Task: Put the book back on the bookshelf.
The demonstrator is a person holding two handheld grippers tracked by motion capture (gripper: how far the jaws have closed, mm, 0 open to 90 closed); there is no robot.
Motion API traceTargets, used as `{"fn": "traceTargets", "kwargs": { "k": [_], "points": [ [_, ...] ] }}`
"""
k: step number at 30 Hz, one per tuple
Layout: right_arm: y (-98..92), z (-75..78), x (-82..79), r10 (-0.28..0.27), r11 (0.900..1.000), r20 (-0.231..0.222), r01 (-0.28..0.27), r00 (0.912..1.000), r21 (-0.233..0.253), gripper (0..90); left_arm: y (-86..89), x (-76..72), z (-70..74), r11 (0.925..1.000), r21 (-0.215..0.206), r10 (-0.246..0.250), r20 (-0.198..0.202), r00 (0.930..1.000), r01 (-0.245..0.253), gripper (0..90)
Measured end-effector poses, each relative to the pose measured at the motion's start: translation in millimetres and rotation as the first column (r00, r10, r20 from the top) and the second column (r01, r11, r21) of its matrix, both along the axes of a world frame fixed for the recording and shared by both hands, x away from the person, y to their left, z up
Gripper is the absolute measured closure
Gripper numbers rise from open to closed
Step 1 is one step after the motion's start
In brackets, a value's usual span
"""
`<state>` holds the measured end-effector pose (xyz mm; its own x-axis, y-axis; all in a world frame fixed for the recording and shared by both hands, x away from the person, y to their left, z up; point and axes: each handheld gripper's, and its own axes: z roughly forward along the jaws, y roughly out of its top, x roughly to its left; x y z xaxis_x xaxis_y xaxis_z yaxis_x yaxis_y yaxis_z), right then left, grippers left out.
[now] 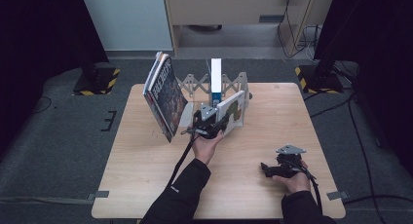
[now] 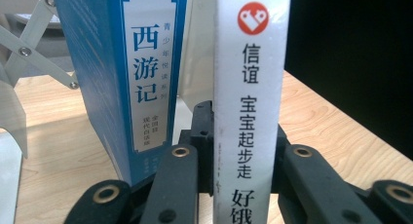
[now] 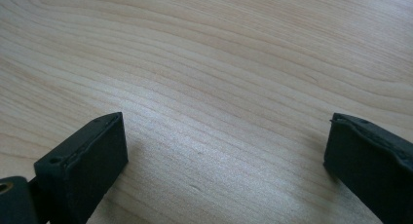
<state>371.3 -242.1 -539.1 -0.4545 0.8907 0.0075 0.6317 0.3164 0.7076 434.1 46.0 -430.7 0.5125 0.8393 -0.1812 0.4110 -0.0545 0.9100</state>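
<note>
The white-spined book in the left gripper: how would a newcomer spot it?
On the wooden table, find the grey folding rack at the back. The white-spined book stands right of the blue book, clamped by the left gripper. A red logo tops its spine.

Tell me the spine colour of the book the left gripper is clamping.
White spine with a red logo, clearest in the left gripper view.

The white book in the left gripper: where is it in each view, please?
High view: white book at centre, leaning, clamped by the left gripper.
Left gripper view: its spine stands upright between the jaws, right of centre.
Right gripper view: the right gripper, jaws open, over the wooden table.
Shared landmark: the wooden table.
</note>
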Motion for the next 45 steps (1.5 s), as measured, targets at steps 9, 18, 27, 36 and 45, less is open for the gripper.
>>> {"fn": "traceTargets", "kwargs": {
  "k": [9,18,27,36,45],
  "points": [
    [0.0,0.0,0.1,0.0,1.0,0.001,0.0,1.0,-0.001,2.1,-2.6,5.6,-6.0,0.9998,0.005,0.02,-0.009,0.9998,-0.02,74.2],
    [0.0,0.0,0.2,0.001,1.0,0.001,-0.001,1.0,-0.001,2.1,-10.8,8.9,-14.5,0.9991,0.022,0.037,-0.018,0.9992,-0.036,74.2],
    [0.0,0.0,0.2,0.001,1.0,0.0,-0.001,1.0,-0.001,2.1,-11.9,15.3,-21.2,0.9989,0.017,0.044,-0.031,0.9986,-0.043,74.1],
    [0.1,0.0,0.3,0.001,1.0,0.0,-0.001,1.0,-0.001,2.1,-12.8,15.5,-29.3,0.9994,0.02,0.029,-0.022,0.9993,-0.029,73.8],
    [0.1,0.2,0.2,0.001,1.0,-0.002,-0.001,1.0,-0.002,2.1,-8.9,2.0,-44.4,0.9982,0.059,0.018,-0.041,0.999,-0.015,73.1]
  ]
}}
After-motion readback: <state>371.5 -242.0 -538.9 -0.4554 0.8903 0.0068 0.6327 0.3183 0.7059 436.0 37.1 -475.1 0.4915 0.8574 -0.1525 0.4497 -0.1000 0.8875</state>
